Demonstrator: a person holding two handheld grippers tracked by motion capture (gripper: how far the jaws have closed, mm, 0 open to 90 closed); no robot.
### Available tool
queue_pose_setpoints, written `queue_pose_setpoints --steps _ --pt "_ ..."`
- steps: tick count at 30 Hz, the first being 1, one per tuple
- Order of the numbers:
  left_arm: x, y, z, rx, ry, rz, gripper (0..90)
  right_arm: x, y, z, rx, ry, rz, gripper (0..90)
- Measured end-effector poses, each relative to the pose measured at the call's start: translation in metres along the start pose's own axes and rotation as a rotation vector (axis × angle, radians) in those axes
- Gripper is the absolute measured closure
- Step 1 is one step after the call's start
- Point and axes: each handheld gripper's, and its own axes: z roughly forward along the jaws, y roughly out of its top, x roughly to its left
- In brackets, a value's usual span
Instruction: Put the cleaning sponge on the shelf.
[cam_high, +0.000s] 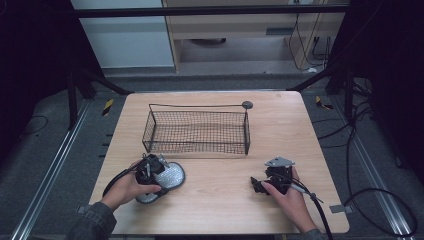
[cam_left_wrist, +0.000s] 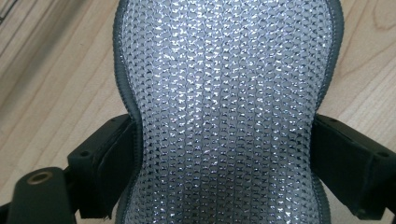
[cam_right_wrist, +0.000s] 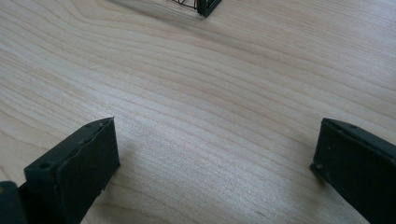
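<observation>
A silvery mesh scrubbing pad (cam_left_wrist: 224, 70) with a grey rim and a narrow waist lies flat near the table's front left (cam_high: 173, 175). My left gripper (cam_left_wrist: 223, 126) straddles that waist, and both black jaws press against the pad's grey edges. In the high view a hand holds the left gripper (cam_high: 152, 175) over the pad. At the front right, my right gripper (cam_high: 258, 185) rests low over bare wood. Its jaws (cam_right_wrist: 217, 130) stand wide apart with nothing between them.
A black wire basket (cam_high: 197, 131) stands in the middle of the table, and its corner (cam_right_wrist: 205, 5) shows at the top of the right gripper view. A small grey disc (cam_high: 247, 104) sits by its back right corner. Cables trail off the right.
</observation>
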Motion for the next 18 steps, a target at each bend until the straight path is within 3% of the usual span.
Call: queue_pose_setpoints --steps 10,18 --pt "0.0 0.0 -0.019 -0.068 0.036 0.005 12.2 0.0 0.0 0.0 0.001 0.001 0.0 0.4" --pt "-0.005 0.003 -0.033 -0.095 0.067 0.049 12.3 0.0 0.0 0.0 0.001 0.002 -0.001 0.4"
